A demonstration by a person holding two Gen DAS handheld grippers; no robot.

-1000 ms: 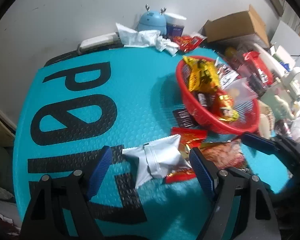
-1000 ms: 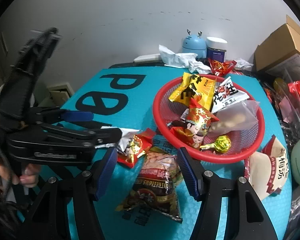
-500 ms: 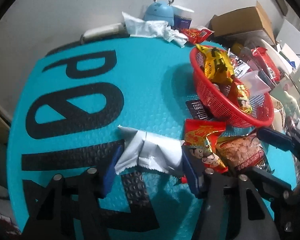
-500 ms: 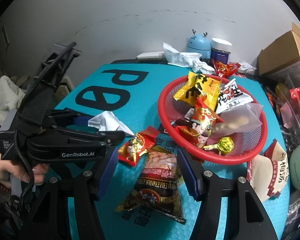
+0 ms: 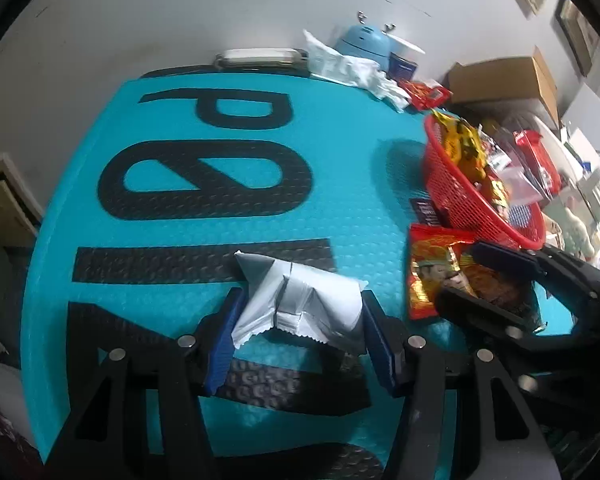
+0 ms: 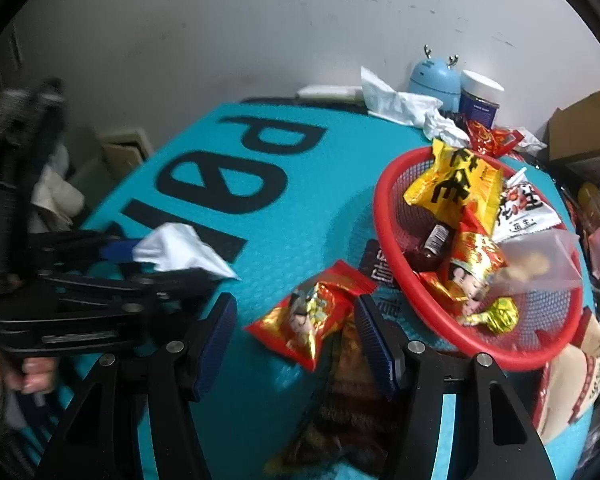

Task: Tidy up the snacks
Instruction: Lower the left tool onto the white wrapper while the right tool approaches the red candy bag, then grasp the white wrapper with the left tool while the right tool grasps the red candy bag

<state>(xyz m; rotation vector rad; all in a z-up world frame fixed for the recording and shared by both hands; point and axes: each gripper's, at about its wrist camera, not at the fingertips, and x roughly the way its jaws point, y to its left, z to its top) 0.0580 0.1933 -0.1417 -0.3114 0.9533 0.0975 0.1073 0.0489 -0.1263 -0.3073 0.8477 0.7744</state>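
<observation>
Silver crinkled foil snack packet (image 5: 300, 300) is sitting clamped in my left gripper (image 5: 300, 336); my right gripper (image 6: 296, 344), jaws apart, is straddling a red-and-gold snack pouch (image 6: 308, 320).

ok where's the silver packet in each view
Left wrist: the silver packet sits low and centre, clamped in the left hand-held gripper.
Right wrist: it appears white at mid-left, held by that same gripper.
Shared landmark: the red basket, right of the packet in both.
</observation>
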